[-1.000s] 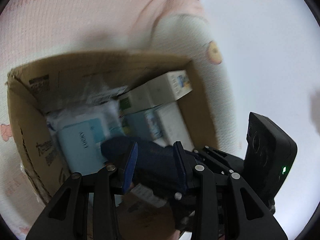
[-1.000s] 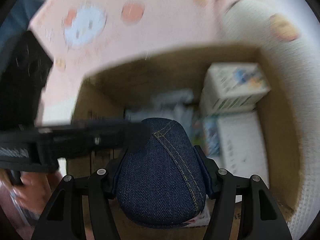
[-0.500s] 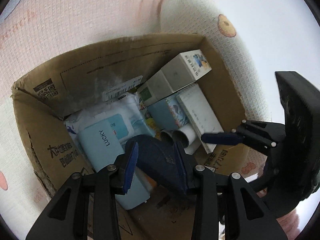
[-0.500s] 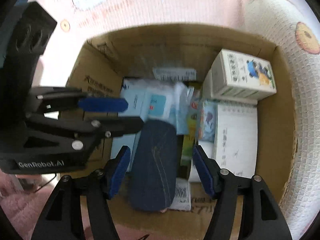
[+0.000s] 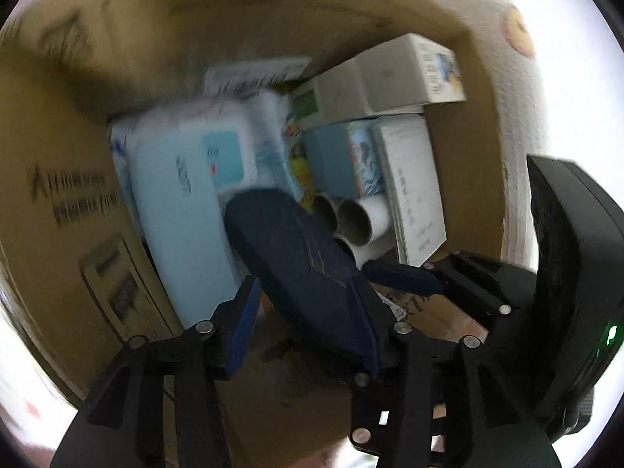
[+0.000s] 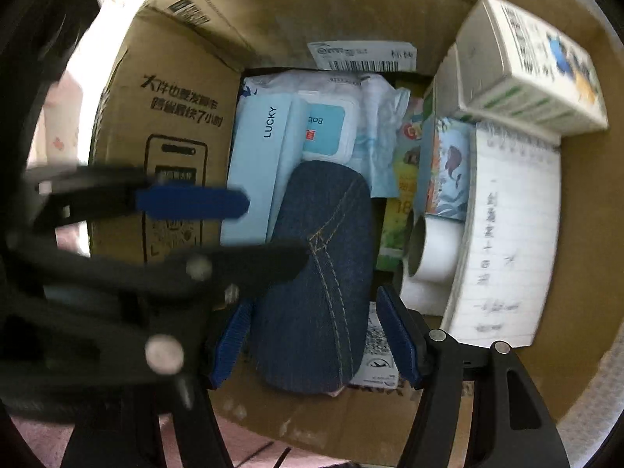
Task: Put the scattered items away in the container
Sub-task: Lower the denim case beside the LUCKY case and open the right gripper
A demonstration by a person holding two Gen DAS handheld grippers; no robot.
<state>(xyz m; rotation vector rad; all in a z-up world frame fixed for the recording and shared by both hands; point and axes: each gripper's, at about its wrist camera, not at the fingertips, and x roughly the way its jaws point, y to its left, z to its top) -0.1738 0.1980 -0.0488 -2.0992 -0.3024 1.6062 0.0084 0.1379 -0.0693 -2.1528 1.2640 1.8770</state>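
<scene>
We hold both grippers spread, the left gripper (image 5: 304, 312) and right gripper (image 6: 316, 341) flanking the denim case (image 6: 319, 284) at centre frame, letting it settle inside the cardboard box (image 6: 163, 117).

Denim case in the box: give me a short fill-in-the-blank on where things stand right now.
1. The denim case lies inside the ____ box.
2. The pale blue pack beside it reads ____.
3. The right gripper has its jaws ____ around the case.
4. The lined notepad lies on the case's ____ side in the right wrist view.

Missing: cardboard; LUCKY; open; right
</scene>
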